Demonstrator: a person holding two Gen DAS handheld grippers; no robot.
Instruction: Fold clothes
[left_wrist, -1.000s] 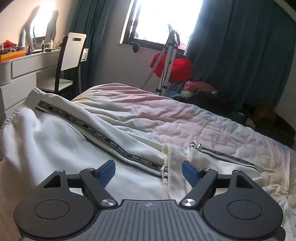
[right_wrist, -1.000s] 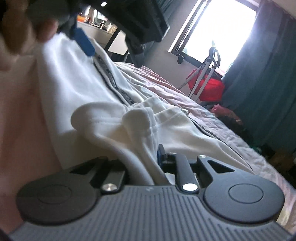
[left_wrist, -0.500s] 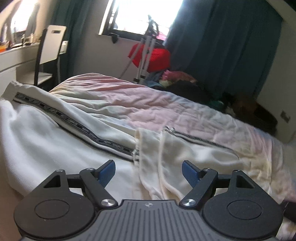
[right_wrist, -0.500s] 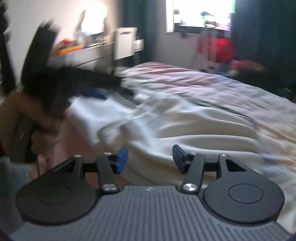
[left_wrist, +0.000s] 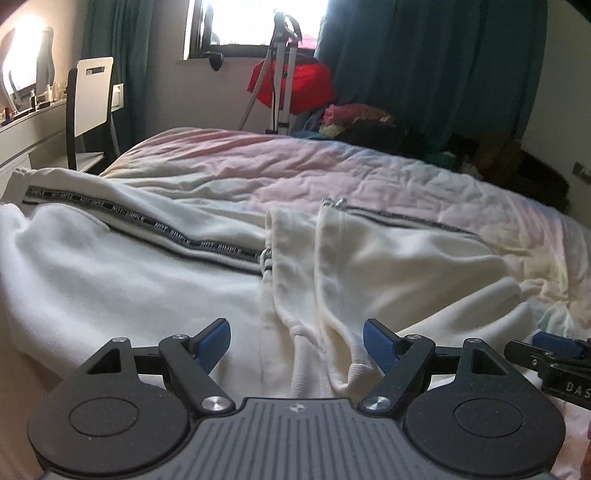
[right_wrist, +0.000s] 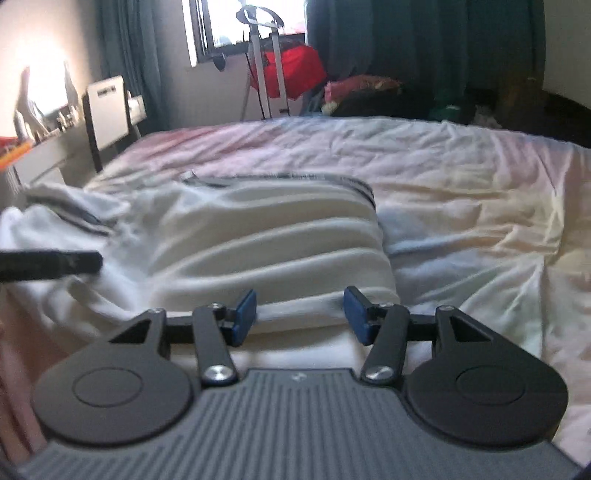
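The white track pants (left_wrist: 122, 280) are spread across the near half of the bed (left_wrist: 369, 173), their long axis running from about nine o'clock to three o'clock in both wrist views, as the black lettered side stripe (left_wrist: 147, 225) shows. The waistband and drawstring bunch (left_wrist: 295, 280) is seen at twelve o'clock of the left gripper (left_wrist: 297, 341), just beyond its spread jaws, with cloth lying between the blue pads (left_wrist: 214, 341) but not pinched. The folded-over leg (right_wrist: 266, 251) lies at twelve o'clock of the right gripper (right_wrist: 299, 314), whose jaws stand half parted and empty, the near edge of the cloth just beyond the pads (right_wrist: 245, 314). By appearance, the left gripper is the nearer to the waistband and the right gripper to the leg's near edge; the right gripper's tip (left_wrist: 554, 350) is glimpsed at three o'clock in the left view.

Against the frame one second back, a fold of white cloth was clamped in the right jaws; it has been let go, the jaws have opened, and the right view has been swung from a tilted look along the garment to a level look across it. The left jaws are unchanged in spread, while the waistband has been brought more squarely before them.
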